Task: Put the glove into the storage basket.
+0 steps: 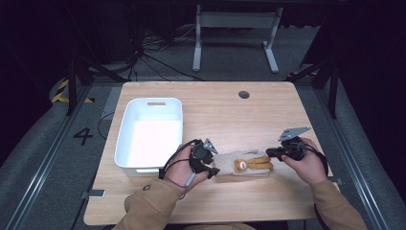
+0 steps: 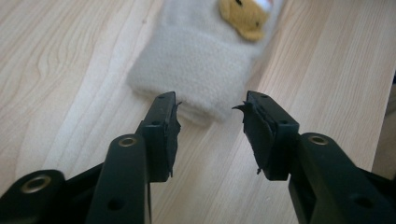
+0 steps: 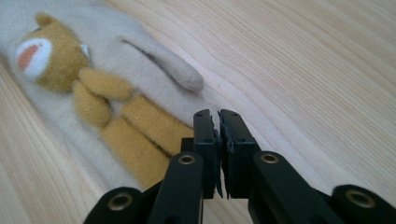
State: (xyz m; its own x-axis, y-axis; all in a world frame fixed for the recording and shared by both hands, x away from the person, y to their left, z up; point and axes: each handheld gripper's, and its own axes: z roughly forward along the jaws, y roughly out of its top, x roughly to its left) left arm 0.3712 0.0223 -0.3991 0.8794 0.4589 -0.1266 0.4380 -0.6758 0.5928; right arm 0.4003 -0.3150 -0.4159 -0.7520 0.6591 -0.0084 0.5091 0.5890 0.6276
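Observation:
A beige fleece glove (image 1: 242,164) with a tan bear on it lies flat on the wooden table (image 1: 215,110), near the front. My left gripper (image 1: 214,167) sits at its cuff end. In the left gripper view that gripper (image 2: 210,109) is open, its jaws either side of the cuff edge of the glove (image 2: 201,65), with nothing between them. My right gripper (image 1: 269,153) is at the glove's finger end. In the right gripper view it (image 3: 217,116) is shut, its tips against the edge of the glove (image 3: 93,84); no fabric shows between the jaws.
A white plastic bin (image 1: 125,129) stands on the left part of the table, close to my left hand. A round cable hole (image 1: 244,94) is near the far edge. Beyond the table are desk legs and cables on the floor.

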